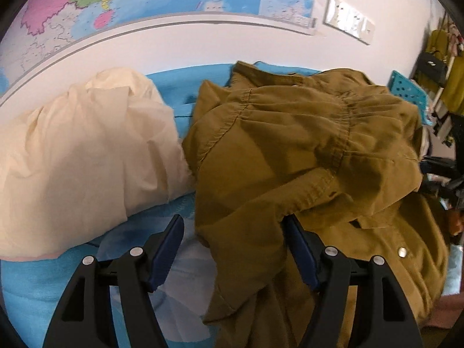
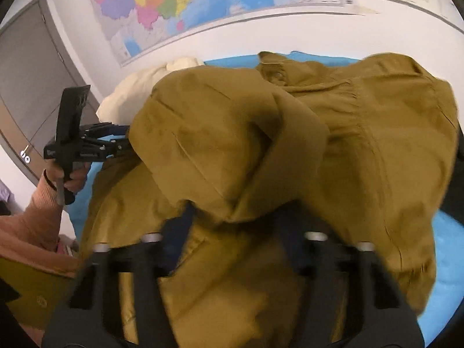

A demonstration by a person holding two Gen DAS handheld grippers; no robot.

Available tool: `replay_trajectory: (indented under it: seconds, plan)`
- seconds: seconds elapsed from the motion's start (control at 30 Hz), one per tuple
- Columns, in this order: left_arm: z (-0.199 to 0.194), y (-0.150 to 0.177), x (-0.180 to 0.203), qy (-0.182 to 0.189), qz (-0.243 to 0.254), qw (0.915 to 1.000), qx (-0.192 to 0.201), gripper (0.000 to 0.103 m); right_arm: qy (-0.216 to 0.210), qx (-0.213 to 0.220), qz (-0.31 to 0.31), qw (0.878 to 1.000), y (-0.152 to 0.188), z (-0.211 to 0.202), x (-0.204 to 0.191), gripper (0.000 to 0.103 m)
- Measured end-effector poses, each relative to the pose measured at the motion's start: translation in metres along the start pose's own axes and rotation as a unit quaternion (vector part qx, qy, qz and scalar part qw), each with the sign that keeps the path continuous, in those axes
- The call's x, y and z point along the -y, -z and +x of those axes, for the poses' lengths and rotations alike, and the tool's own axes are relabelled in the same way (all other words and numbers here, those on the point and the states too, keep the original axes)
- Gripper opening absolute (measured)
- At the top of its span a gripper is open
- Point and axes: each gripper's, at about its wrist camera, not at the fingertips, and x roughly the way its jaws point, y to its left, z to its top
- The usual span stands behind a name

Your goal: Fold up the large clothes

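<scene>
My left gripper (image 1: 232, 249) stood open beside the olive jacket (image 1: 304, 150); my right gripper (image 2: 232, 226) was buried under cloth, grip unclear, so I feared the bunched fold slipping.

jacket: an olive-brown jacket (image 2: 362, 145) lay bunched on your blue bed cover (image 2: 446, 264)
right gripper: your right gripper (image 2: 232, 217) was blurred, fabric draped over its fingers
left gripper: your left gripper (image 2: 121, 142) reached the jacket's left edge
wall: a map (image 2: 203, 3) hung behind

Bare blue bedding (image 1: 34, 287) between cream pillow (image 1: 87, 150) and jacket (image 1: 304, 150)
</scene>
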Motion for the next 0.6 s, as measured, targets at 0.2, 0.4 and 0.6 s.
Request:
replay_trajectory:
  seconds: [0.2, 0.4, 0.6]
  plan:
    - [-0.008, 0.0, 0.005, -0.025, -0.001, 0.9996, 0.015, 0.064, 0.019, 0.045, -0.045, 0.998, -0.064, -0.067, 0.005, 0.003]
    - [-0.006, 0.004, 0.021, -0.027, 0.032, 0.9991, 0.006, 0.065, 0.129, 0.027, -0.021, 0.991, -0.102, -0.093, 0.053, 0.033]
    - [-0.028, -0.01, 0.016, 0.036, 0.019, 0.9986, 0.034, 0.075, 0.16, 0.038, 0.013, 0.986, -0.059, -0.079, 0.078, 0.083]
